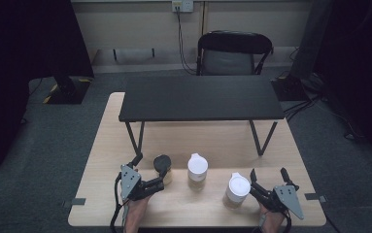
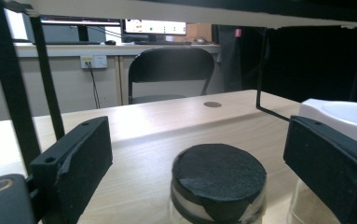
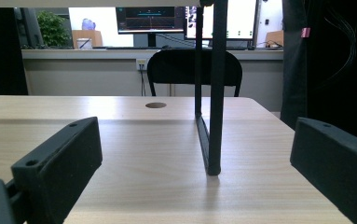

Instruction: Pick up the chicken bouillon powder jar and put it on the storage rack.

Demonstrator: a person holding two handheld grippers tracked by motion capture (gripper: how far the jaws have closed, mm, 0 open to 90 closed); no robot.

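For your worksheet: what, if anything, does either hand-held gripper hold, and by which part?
Nothing is held. The left hand-held gripper is open around the black-lidded jar; the right hand-held gripper is open.

The high view is dim, corners sinking into black, with even light on the pale table (image 1: 125, 199) and a soft shadow beneath the black shelf (image 1: 200, 97). The left gripper view is soft up close, the black-lidded jar (image 2: 218, 186) slightly blurred. In the right gripper view, bright monitors (image 3: 150, 19) glare, washed-out white.
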